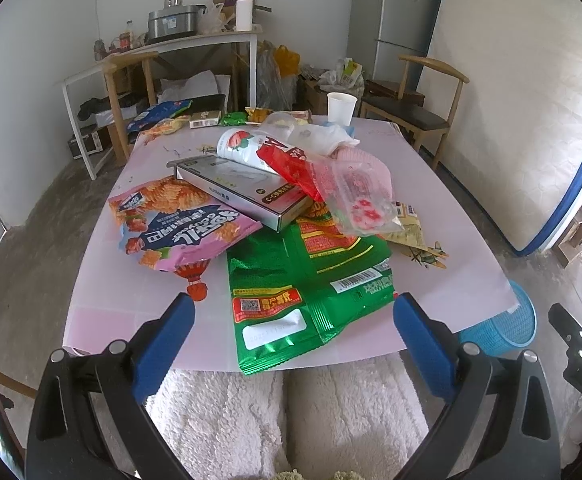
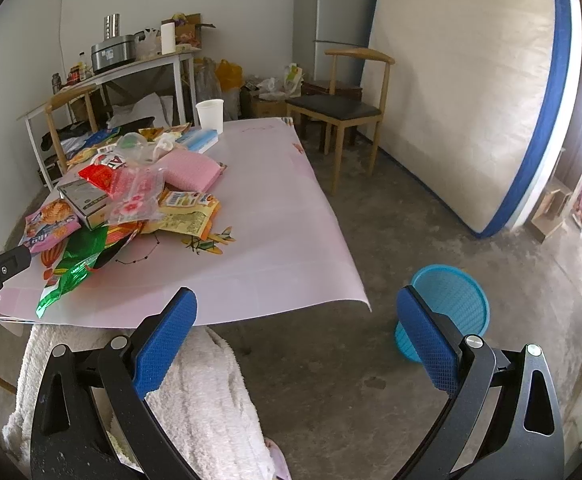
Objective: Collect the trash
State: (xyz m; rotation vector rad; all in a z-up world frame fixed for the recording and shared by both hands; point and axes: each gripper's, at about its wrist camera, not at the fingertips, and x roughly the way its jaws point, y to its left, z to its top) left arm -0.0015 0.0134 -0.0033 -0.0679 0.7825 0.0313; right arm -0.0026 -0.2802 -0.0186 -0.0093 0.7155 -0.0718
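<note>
Nearest, left hand-held gripper point(image 1: 293, 334) spread wide, holding nothing, blue pads point(image 1: 162, 344) poised above fluffy white lap point(image 1: 291, 412) at near edge of pink tabletop point(image 1: 103, 304). Right hand-held gripper point(image 2: 297, 336) likewise spread wide and empty, held off tabletop's right corner over bare concrete floor point(image 2: 331, 380).

Just ahead of left pads, green foil bag point(image 1: 291, 292) lay flat, its lower end overhanging tabletop edge. Left of it, touching, pink snack bag point(image 1: 171, 224). Behind both, silver box point(image 1: 247, 190) rested tilted across them. On top of box: red wrapper point(image 1: 291, 166), white strawberry cup point(image 1: 239, 146) lying on its side, and clear bag with pink flowers point(image 1: 361, 196) draped down to right. Yellow wrapper point(image 2: 189, 210) poked out from under pile on right side. Pink sponge point(image 2: 189, 168) sat behind pile.

Farther back along far edge, more small packets scattered point(image 1: 179, 118), and white paper cup point(image 1: 341, 108) standing upright near far corner.

On floor to right of tabletop, blue basket point(image 2: 449, 304) lay tipped on its side, mouth facing camera, well apart from trash pile.

Beyond: two wooden chairs point(image 2: 343, 100), cluttered white shelf table point(image 1: 163, 48) against wall, grey fridge point(image 1: 395, 12), and mattress point(image 2: 463, 92) leaning upright on right wall.
</note>
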